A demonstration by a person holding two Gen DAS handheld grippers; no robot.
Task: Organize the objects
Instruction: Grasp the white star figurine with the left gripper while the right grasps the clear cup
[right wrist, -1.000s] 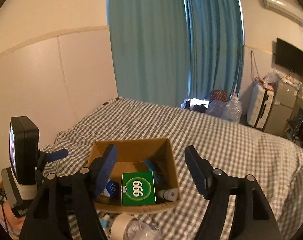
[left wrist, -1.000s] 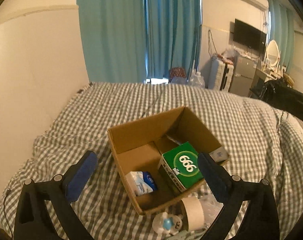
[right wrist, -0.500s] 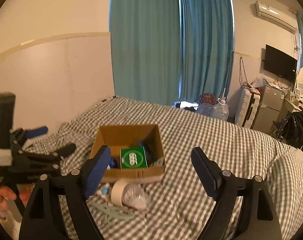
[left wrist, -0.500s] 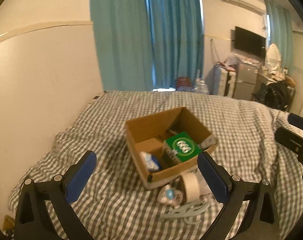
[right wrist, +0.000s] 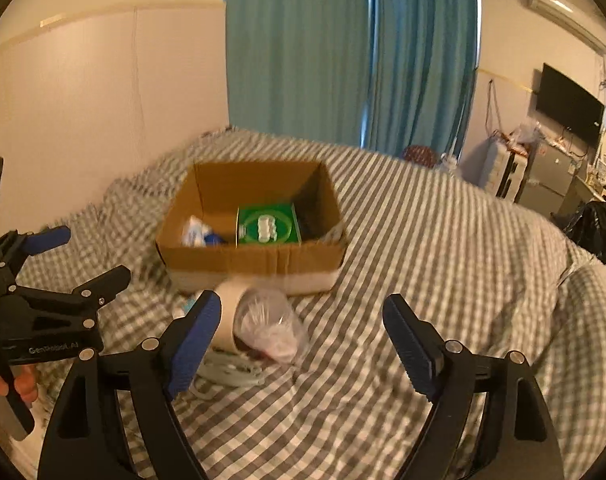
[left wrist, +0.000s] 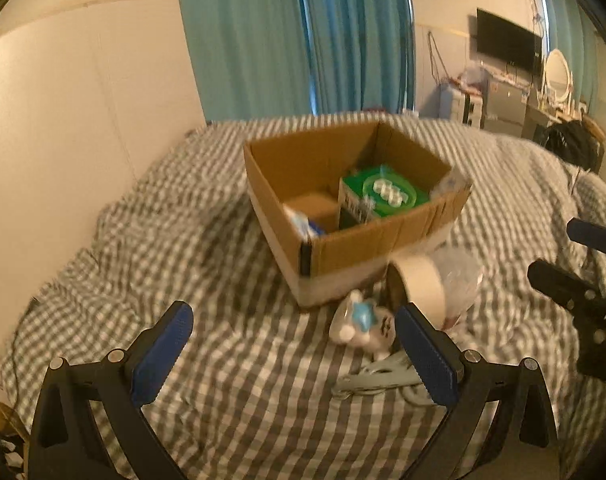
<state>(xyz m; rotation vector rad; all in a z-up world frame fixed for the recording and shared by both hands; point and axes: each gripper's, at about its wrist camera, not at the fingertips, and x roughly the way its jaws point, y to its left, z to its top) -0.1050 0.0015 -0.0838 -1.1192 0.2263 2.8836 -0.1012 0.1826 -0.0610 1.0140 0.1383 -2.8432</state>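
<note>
cardboard box (left wrist: pixel 383 236) sits mid-frame on the checked bed (left wrist: pixel 223 360), holding a green carton (left wrist: pixel 383 196) and a white-blue packet (left wrist: pixel 303 222) at its lower left. loose things lie just below the box: a tape roll (left wrist: pixel 419 286), a clear bag (right wrist: pixel 269 322), a small toy (left wrist: pixel 363 326) and a pale cord (left wrist: pixel 379 376). this looks like the reach for the next pickup. left gripper (left wrist: pixel 299 354) and right gripper (right wrist: pixel 299 340) both have fingers apart, empty. next: centre one pair over the tape, then close.
</note>
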